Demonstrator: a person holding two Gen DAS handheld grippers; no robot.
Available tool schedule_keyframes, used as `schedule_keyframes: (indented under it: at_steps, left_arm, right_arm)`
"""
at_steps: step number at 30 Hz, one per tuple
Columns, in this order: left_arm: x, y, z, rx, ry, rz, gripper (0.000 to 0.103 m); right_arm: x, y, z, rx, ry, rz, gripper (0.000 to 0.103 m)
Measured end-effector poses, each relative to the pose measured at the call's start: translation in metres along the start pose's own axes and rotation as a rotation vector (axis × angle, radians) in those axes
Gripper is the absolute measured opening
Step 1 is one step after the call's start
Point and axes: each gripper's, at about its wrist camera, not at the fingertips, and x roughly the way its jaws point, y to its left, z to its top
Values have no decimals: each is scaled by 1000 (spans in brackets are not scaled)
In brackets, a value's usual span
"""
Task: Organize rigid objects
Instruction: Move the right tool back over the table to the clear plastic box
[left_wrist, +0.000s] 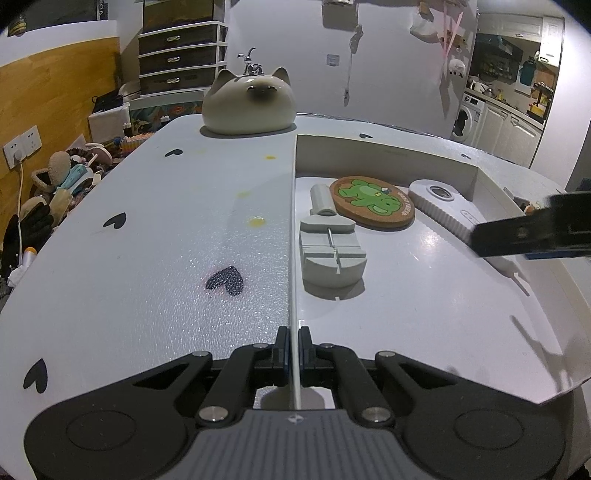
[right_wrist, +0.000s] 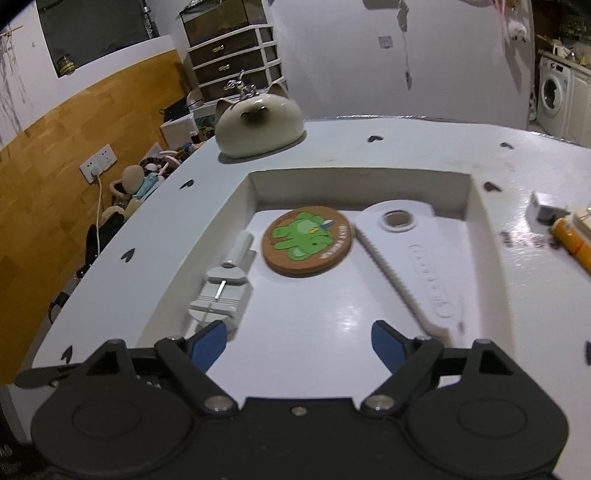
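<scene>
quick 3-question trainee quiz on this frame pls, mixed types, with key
1. True or false: the left gripper is shut on the box wall.
2. Which item in the white box sits between the grey tool and the long white tool? A) cork coaster B) cat figurine C) orange tube
3. Fill in: the right gripper's fingers are ____.

Key:
1. True; its fingers pinch the thin wall.
2. A; the cork coaster with the green cartoon. The cat figurine and orange tube are on the table outside the box.
3. Open, holding nothing.
</scene>
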Motion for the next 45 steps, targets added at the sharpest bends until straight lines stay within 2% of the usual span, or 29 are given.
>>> schedule_keyframes:
  at_steps: [3,7,14,21,31,36,45]
  left_arm:
    - [0,0,0,-2,0,1,3]
    - [0,0,0,-1,0,2,3]
    - [-1,0,0,0,1,7,3]
    - [-1,-1,-1,-1,1,12,3]
    - [-2,-2,0,-8,1,18,4]
    - [-1,-2,-1,-9,1,19,4]
    - [-2,-2,0,-9,7,22,4]
  right_arm:
    - [-12,-9,-2,-7,-26,-12,98]
    - [-32,-25,-4,-11,-72,-31,102]
    - [-65,-69,-14,46,-137,-126,103]
    - [-86,-132,-30,126,-172,-288,103]
    - [-83,-224,-50,238,-147,-566,103]
    - [-75,-264,-47,306,-136,-638,103]
    - [-60,-330,-10,555,-200,-687,103]
